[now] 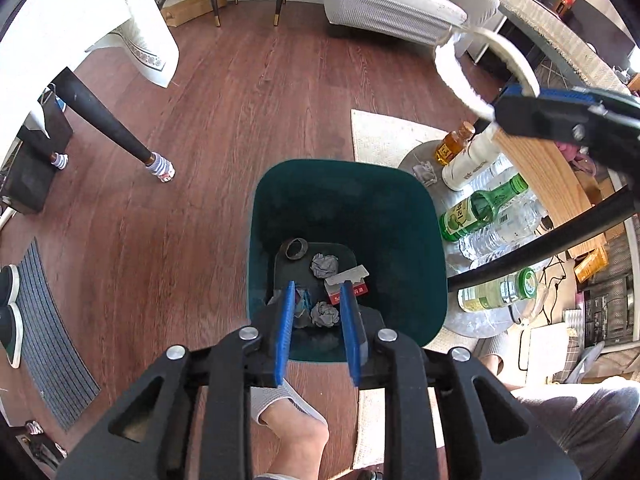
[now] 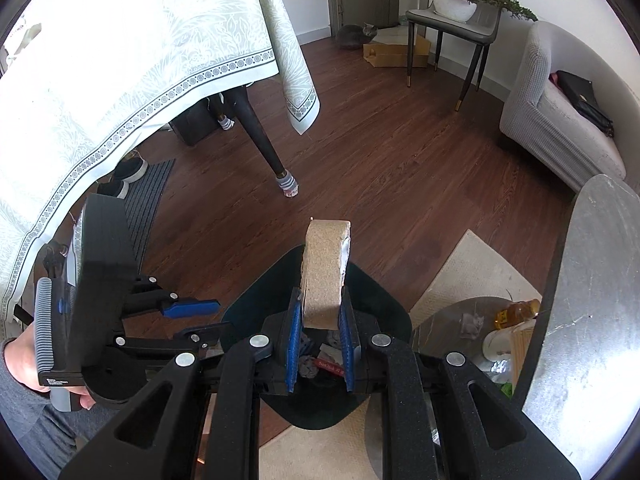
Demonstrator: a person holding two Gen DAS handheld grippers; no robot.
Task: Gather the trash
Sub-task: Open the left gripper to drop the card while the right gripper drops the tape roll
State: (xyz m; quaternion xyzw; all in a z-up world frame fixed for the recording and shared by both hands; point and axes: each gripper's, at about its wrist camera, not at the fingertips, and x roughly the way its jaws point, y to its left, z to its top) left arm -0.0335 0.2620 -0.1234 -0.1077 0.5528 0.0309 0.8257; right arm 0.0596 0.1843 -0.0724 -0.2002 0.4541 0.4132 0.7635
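Right gripper (image 2: 320,344) clamped on tape roll (image 2: 326,272), left gripper (image 1: 318,300) parted, empty, over teal bin (image 1: 400,216), labels unreadable

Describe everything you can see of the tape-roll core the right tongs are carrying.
The tape-roll core is a flattened ring of brown cardboard with a white inner face and frayed white edge. The right tongs are shut on its lower end, so it stands up between the blue pads, squashed narrow. It hangs above the open dark-green bin, touching nothing else.
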